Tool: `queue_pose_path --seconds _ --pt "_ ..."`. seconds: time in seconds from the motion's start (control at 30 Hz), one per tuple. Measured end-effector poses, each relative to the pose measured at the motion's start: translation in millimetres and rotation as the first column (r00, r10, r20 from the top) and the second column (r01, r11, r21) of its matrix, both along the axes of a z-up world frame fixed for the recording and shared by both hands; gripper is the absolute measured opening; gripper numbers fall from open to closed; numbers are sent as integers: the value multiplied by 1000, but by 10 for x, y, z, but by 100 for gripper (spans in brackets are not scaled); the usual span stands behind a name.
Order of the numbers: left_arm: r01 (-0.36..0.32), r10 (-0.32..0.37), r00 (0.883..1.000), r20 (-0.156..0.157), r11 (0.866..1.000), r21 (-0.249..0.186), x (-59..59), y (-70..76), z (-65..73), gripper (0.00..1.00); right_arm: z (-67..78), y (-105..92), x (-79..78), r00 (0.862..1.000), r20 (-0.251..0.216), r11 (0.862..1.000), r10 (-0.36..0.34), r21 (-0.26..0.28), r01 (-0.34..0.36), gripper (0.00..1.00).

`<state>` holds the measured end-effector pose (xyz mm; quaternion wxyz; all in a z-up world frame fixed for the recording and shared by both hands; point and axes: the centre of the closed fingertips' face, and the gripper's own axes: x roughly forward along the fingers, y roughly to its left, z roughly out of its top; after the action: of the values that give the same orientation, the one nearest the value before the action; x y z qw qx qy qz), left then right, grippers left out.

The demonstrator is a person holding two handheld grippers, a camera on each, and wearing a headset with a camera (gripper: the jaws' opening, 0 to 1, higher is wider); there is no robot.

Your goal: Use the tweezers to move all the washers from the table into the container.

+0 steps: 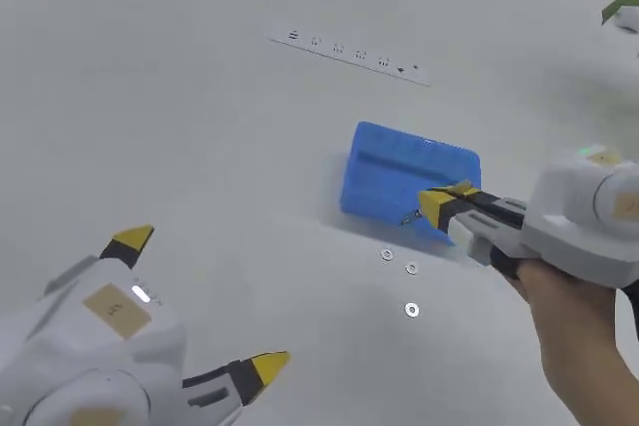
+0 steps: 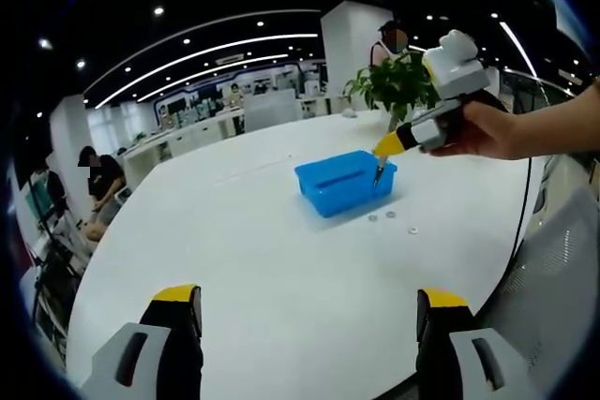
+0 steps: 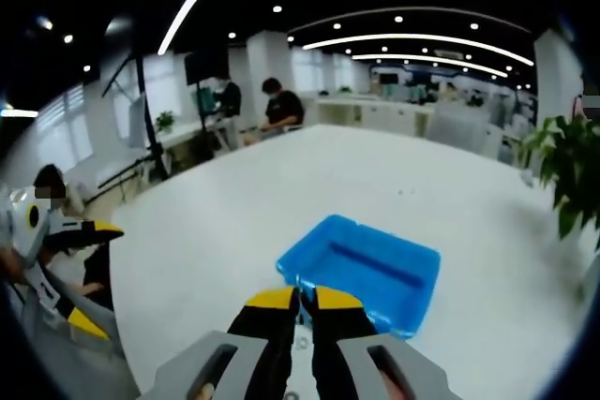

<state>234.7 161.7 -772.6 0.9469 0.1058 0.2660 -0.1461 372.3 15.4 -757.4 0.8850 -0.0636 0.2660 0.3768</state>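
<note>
A blue container point(image 1: 399, 172) stands on the white table point(image 1: 200, 127). Three small washers lie just in front of it: one point(image 1: 387, 255), a second point(image 1: 412, 268) and a third point(image 1: 412, 310). My right gripper point(image 1: 439, 203) is shut on thin tweezers point(image 1: 411, 216), whose tip hangs at the container's near wall; whether the tip holds a washer is too small to tell. In the left gripper view the tweezers point(image 2: 380, 171) point down over the container point(image 2: 342, 182), beside the washers point(image 2: 392, 216). My left gripper point(image 1: 200, 301) is wide open and holds nothing, low at the near left.
A power strip point(image 1: 349, 50) lies flat on the table beyond the container. A potted plant point(image 2: 394, 81) stands at the table's far side. People sit at desks in the background point(image 3: 277, 105). Bare table surface point(image 2: 234, 250) lies between my left gripper and the container.
</note>
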Motion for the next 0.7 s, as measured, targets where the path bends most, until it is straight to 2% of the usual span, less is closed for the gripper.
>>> queue_pose_path --seconds 0.1,0.17,0.23,0.4,0.57,0.7 --pt "3 -3 1000 0 1000 -2 -2 -7 0 97 -72 -2 -6 1000 -4 1000 4 -12 -5 2" --pt "6 -6 1000 -3 1000 3 -7 -12 -6 97 -201 -2 12 1000 -22 1000 7 -26 -8 2" --pt "9 -8 1000 -9 1000 8 -11 -14 -18 97 -259 13 6 999 -48 1000 5 -17 -6 2" --pt "15 -15 1000 -10 1000 14 -16 -23 -22 97 -373 4 20 998 -55 999 9 -41 -11 3" --pt "12 -11 1000 -12 1000 16 -15 -13 -25 97 -423 -10 50 997 -75 1000 -2 -29 0 3" --pt "11 -11 1000 -17 1000 22 -17 -8 -36 96 -428 3 47 998 -66 999 0 -40 -2 3"
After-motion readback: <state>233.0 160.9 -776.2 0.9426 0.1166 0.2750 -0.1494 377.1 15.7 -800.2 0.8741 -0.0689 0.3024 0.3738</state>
